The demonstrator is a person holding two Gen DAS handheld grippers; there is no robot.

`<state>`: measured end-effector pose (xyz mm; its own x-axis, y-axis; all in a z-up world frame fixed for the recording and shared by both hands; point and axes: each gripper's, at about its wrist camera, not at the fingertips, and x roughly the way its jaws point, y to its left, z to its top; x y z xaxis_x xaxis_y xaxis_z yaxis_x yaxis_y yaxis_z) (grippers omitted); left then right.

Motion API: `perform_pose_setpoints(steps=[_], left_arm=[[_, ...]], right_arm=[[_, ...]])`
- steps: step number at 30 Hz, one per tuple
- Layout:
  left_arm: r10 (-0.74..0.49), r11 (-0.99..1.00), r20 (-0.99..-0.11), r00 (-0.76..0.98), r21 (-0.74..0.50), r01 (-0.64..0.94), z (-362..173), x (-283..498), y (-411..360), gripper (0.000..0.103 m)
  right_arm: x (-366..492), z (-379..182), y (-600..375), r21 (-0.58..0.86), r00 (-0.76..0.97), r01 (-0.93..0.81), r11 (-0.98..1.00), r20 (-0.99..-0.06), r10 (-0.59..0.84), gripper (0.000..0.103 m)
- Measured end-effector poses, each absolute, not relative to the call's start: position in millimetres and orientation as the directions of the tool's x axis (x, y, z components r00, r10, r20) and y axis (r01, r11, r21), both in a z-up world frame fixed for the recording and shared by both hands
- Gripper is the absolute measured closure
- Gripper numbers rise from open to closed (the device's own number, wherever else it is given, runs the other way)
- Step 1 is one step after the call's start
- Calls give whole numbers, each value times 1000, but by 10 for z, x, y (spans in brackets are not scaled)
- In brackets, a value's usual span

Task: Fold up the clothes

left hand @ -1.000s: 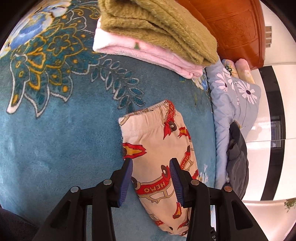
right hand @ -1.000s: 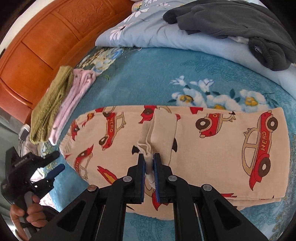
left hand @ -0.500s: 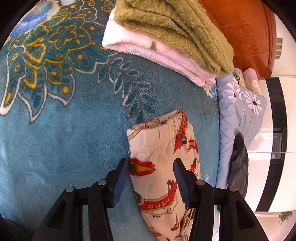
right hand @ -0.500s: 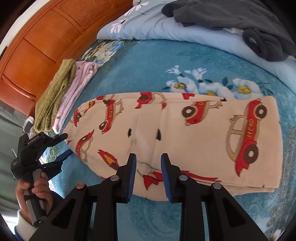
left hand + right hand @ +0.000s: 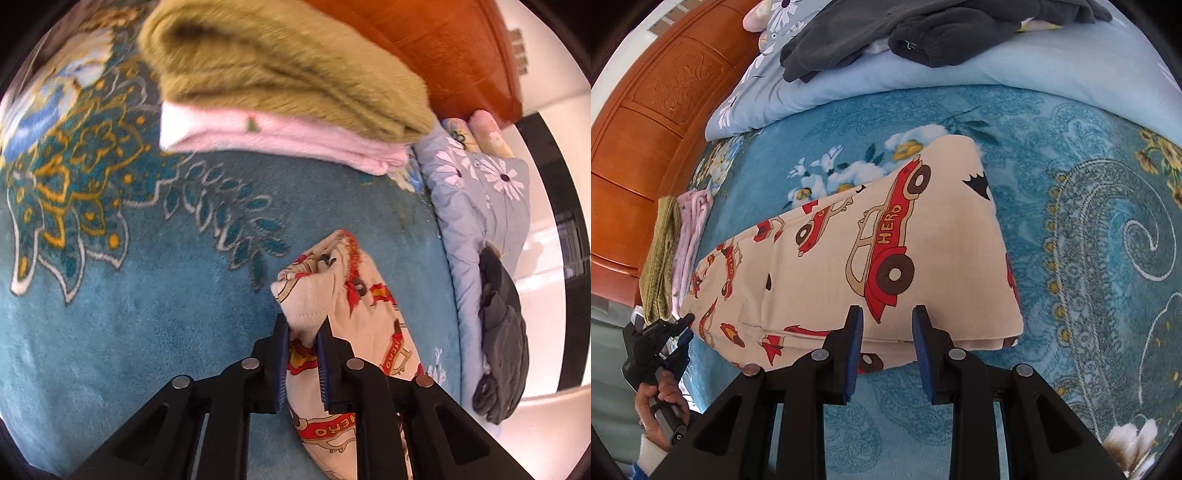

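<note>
A cream pair of trousers printed with red cars (image 5: 849,258) lies folded lengthwise on the blue patterned blanket (image 5: 1089,221). In the left wrist view my left gripper (image 5: 303,334) is shut on the hem end of the trousers (image 5: 354,332), lifting that end a little. In the right wrist view my right gripper (image 5: 886,325) stands open at the near edge of the garment's other end, with cloth between its blue pads (image 5: 854,343) but not pinched. The left gripper (image 5: 661,339) also shows at the far left there, held by a hand (image 5: 659,406).
A folded olive-green garment (image 5: 280,62) lies stacked on a folded pink one (image 5: 280,134) near the wooden headboard (image 5: 443,48). A pale blue flowered quilt (image 5: 923,77) with a dark grey garment (image 5: 905,33) on it runs along the far side.
My left gripper has shut on the trouser end that lay between its open fingers. My right gripper let go of the drawstring area, opened, and slid along toward the garment's other end.
</note>
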<state>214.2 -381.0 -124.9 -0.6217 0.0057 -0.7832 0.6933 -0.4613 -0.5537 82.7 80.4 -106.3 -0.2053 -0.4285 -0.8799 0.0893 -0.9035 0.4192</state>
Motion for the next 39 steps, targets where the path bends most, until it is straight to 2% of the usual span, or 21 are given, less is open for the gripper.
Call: perform_pose_setpoints(steps=[3,5,14,18,22,25,27,28,29,30,37,39], left_arm=[[-27,-626,-733,-680,-518,583,-812,2043,-3457,89],[4,-699,-691,-723,-519,493,-569,1935,-3151,89],[360,-784,-616,-701,-607,131,-205,1201,-1761,89],[465,-766,-659,-591,-634,104,-470,1018,-1263,89],[459,-827,-753,-471,-556,84,-705,916,-878,89],[466,-825,-785,-408,-552,120,-846,956,-802,85],[493,-807,-782,-381,-575,136,-904,1026,-835,79],[503,-799,-780,-373,-584,144,-920,1060,-863,73],[496,-796,-775,-391,-586,152,-883,1091,-939,52],[489,-793,-771,-408,-588,160,-845,1123,-1015,44],[433,-768,-734,-523,-604,212,-583,1341,-1549,43],[351,-780,-770,-533,-555,288,-629,1442,-1775,43]], right_arm=[[819,-1060,843,435,-210,93,-896,-871,-444,75],[811,-1064,883,437,-213,97,-894,-869,-447,75],[781,-1115,991,456,-204,42,-889,-867,-454,75],[794,-1084,1133,455,-225,10,-891,-867,-445,75],[812,-1045,1355,437,-248,-27,-899,-874,-417,75],[816,-1028,1509,425,-263,-58,-903,-879,-397,75],[816,-1015,1582,426,-271,-77,-902,-879,-392,75],[815,-1008,1604,427,-275,-82,-901,-878,-391,75],[812,-1001,1611,427,-277,-81,-900,-877,-391,75],[809,-995,1618,428,-280,-81,-900,-876,-392,75],[779,-899,1428,472,-289,-29,-881,-848,-444,75],[772,-856,1324,500,-292,6,-866,-827,-480,75]])
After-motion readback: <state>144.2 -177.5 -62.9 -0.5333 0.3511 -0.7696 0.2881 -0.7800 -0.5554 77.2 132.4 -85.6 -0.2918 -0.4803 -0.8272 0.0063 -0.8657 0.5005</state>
